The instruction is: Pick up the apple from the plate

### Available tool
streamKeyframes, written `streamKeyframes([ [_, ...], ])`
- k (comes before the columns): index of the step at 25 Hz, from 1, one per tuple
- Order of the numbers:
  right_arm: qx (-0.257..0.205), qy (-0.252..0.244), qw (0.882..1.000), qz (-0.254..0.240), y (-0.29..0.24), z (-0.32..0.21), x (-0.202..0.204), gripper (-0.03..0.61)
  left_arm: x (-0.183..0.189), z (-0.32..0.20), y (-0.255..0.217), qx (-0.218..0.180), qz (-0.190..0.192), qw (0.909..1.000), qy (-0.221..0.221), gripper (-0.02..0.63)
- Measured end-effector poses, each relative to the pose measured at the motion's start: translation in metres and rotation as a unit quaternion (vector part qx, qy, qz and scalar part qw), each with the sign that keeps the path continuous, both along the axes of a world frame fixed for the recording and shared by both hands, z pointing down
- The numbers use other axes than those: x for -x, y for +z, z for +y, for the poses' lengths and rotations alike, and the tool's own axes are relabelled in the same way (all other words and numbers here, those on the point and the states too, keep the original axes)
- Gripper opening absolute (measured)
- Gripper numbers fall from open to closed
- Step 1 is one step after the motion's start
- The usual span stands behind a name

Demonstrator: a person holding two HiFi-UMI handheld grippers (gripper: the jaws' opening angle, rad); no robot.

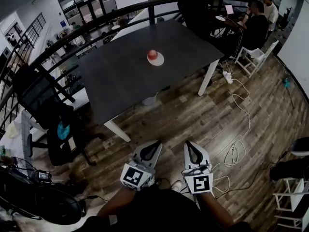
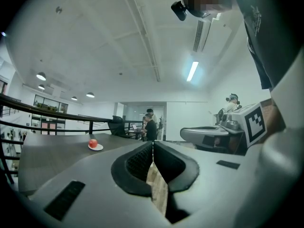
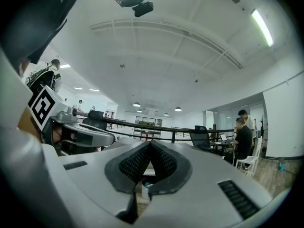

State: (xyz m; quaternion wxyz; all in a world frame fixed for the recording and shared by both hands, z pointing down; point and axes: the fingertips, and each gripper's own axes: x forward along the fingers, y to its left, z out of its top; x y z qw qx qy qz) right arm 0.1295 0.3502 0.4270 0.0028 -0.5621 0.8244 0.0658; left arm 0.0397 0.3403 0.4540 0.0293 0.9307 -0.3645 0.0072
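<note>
A red apple (image 1: 152,54) sits on a small white plate (image 1: 157,60) near the middle of a dark grey table (image 1: 125,76). The left gripper view shows the apple (image 2: 93,142) and plate (image 2: 96,147) far off on the tabletop. My left gripper (image 1: 155,143) and right gripper (image 1: 189,144) hang side by side over the wooden floor, well short of the table's near edge. Both point level, jaws shut with nothing between them. In the gripper views the left gripper (image 2: 152,143) and right gripper (image 3: 150,143) tips meet.
A black railing (image 1: 96,23) curves behind the table. A black office chair (image 1: 46,105) stands at the left. People sit at a desk (image 1: 256,23) at the back right, beside a white chair (image 1: 256,57). White cables (image 1: 239,129) trail over the wooden floor.
</note>
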Motion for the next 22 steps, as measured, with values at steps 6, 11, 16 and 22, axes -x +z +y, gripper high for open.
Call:
streamKeyframes([
  [6, -0.009, 0.002, 1.000, -0.012, -0.006, -0.015, 0.020, 0.025, 0.024, -0.015, 0.004, 0.003, 0.002, 1.0000, 0.003, 0.026],
  [11, -0.010, 0.012, 1.000, -0.005, -0.007, -0.031, 0.046, 0.025, 0.043, -0.029, -0.007, -0.012, 0.016, 0.9996, 0.018, 0.026],
  [16, -0.007, 0.022, 1.000, 0.003, -0.008, -0.040, 0.060, 0.025, 0.056, -0.039, -0.013, -0.020, 0.023, 0.9991, 0.031, 0.026],
  [22, -0.008, 0.025, 1.000, 0.013, -0.007, -0.049, 0.070, 0.025, 0.066, -0.053, -0.017, -0.023, 0.031, 0.9985, 0.038, 0.026],
])
